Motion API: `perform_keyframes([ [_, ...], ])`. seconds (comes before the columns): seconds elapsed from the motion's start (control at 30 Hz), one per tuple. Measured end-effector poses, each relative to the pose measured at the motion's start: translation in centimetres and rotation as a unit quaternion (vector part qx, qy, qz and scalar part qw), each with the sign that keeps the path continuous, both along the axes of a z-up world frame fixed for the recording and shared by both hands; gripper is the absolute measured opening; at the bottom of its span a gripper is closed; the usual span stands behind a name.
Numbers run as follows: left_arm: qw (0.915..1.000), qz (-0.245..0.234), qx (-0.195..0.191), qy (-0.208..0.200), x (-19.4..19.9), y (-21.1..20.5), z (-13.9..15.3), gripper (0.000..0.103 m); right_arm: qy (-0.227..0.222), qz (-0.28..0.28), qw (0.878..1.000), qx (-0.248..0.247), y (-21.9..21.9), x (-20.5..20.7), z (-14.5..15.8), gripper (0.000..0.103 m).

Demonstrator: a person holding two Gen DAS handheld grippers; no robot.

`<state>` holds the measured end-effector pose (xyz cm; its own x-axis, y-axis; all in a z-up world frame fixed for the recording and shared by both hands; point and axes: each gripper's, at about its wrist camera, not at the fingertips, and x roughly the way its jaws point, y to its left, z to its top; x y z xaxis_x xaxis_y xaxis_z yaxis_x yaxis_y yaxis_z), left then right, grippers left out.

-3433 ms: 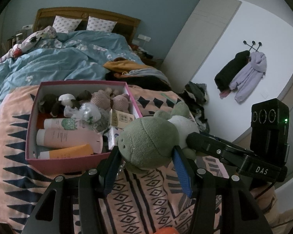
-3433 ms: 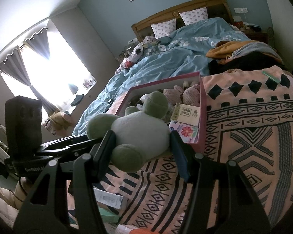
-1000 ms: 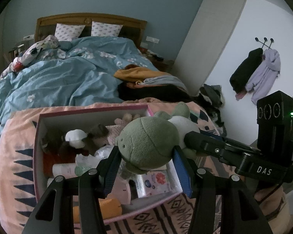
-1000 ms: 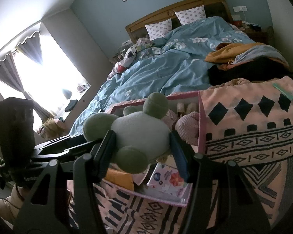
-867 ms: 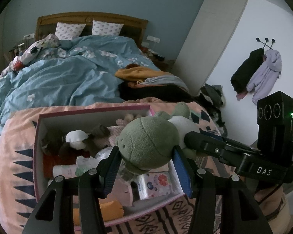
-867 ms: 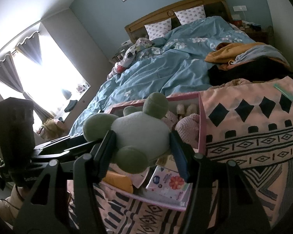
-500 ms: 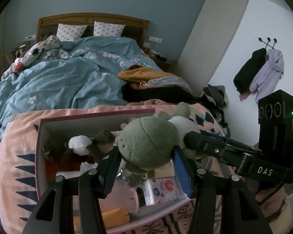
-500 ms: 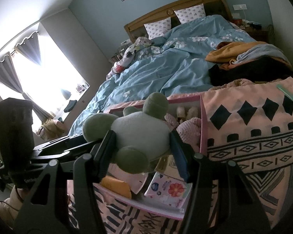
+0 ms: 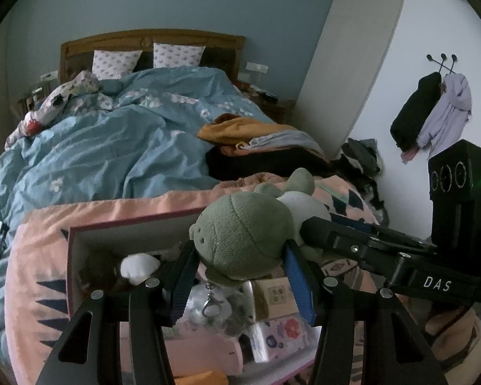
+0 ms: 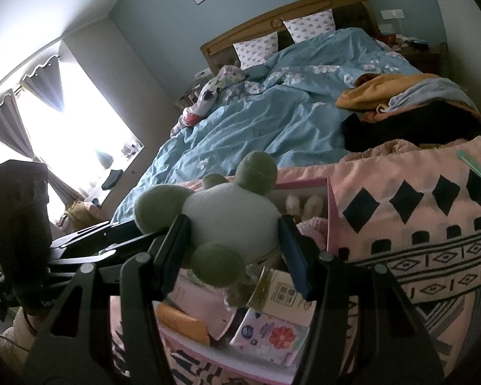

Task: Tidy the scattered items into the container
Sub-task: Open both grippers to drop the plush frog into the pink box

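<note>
The left gripper (image 9: 240, 276) is clamping the green head of the plush frog (image 9: 243, 237) while the right gripper (image 10: 234, 247) is pinching its pale belly, both suspending it over the pink box (image 9: 128, 224) sitting on the patterned blanket (image 10: 417, 224).

A green and white plush frog (image 9: 243, 240) hangs between both grippers, above the near right part of a pink-walled cardboard box (image 9: 128, 224). The box sits on a patterned pink blanket (image 10: 417, 211) at the bed's near end; a rumpled blue duvet (image 9: 112, 147) lies farther back.
</note>
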<state>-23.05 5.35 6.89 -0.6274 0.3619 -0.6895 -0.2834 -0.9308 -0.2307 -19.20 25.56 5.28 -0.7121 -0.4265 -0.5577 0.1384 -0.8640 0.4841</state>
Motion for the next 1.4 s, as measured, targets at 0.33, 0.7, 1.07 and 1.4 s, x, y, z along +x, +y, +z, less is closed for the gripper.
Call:
perform_keyframes([
  [0.33, 0.9999, 0.009, -0.011, -0.003, -2.4, -0.1, -0.7, 0.054, -0.003, -0.008, 1.0, 0.001, 0.2, -2.3, -0.4, 0.059],
  [0.7, 0.9991, 0.014, -0.022, -0.033, -5.2, 0.0, -4.3, 0.048, -0.035, -0.007, 0.999, 0.02, 0.2, -5.2, -3.1, 0.048],
  [1.07, 0.9952, 0.045, -0.026, -0.082, -7.0, -0.6, -8.3, 0.051, -0.085, -0.022, 0.989, 0.116, -1.2, -7.2, -6.3, 0.048],
  [1.4, 0.9967, 0.052, -0.023, -0.057, -3.8, -1.0, -8.1, 0.052, -0.086, -0.012, 0.988, 0.125, -1.1, -6.5, -6.3, 0.048],
])
